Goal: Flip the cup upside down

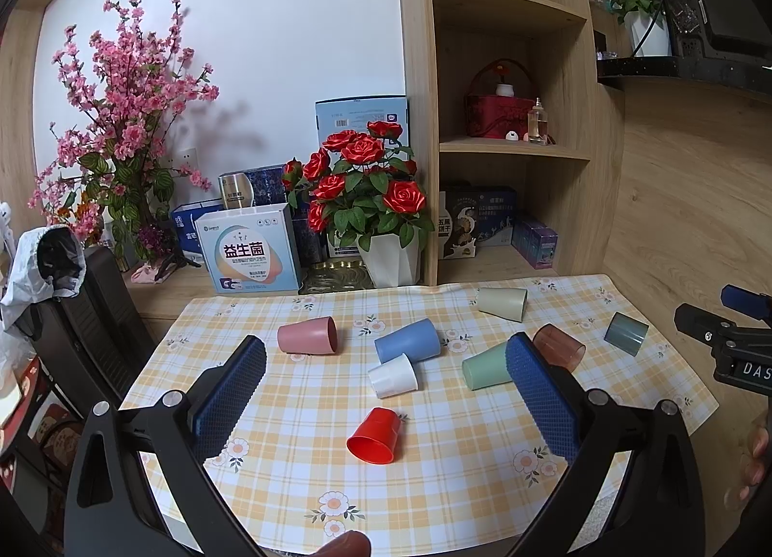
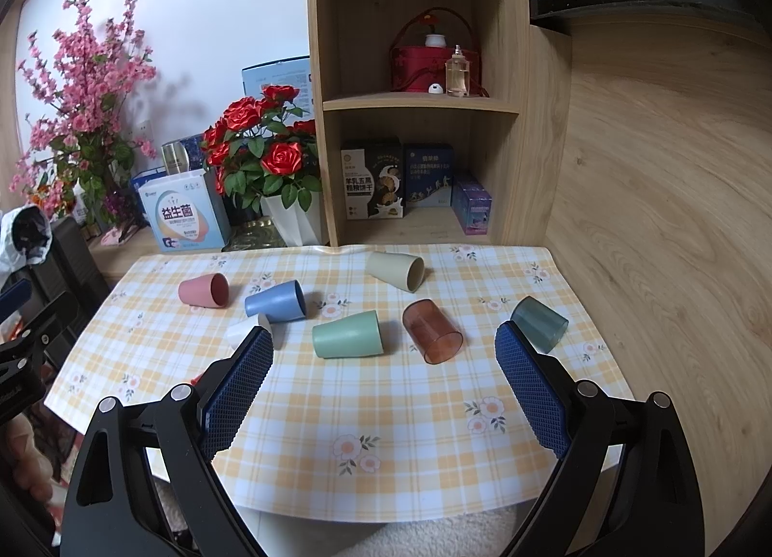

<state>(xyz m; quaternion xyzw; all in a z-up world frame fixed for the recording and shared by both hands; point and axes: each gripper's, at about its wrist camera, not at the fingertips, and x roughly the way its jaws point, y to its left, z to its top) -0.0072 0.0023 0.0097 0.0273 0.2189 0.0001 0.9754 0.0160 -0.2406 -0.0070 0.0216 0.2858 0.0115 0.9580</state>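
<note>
Several cups lie on their sides on the checked tablecloth: red, white, blue, pink, green, clear brown, grey-green and beige. My left gripper is open and empty, above the near part of the table with the red and white cups between its fingers. My right gripper is open and empty, above the near edge, with the green cup and brown cup ahead of it.
A pot of red roses, boxes and a pink blossom plant stand behind the table. A wooden shelf unit stands at the back right. A black chair with clothes is at the left.
</note>
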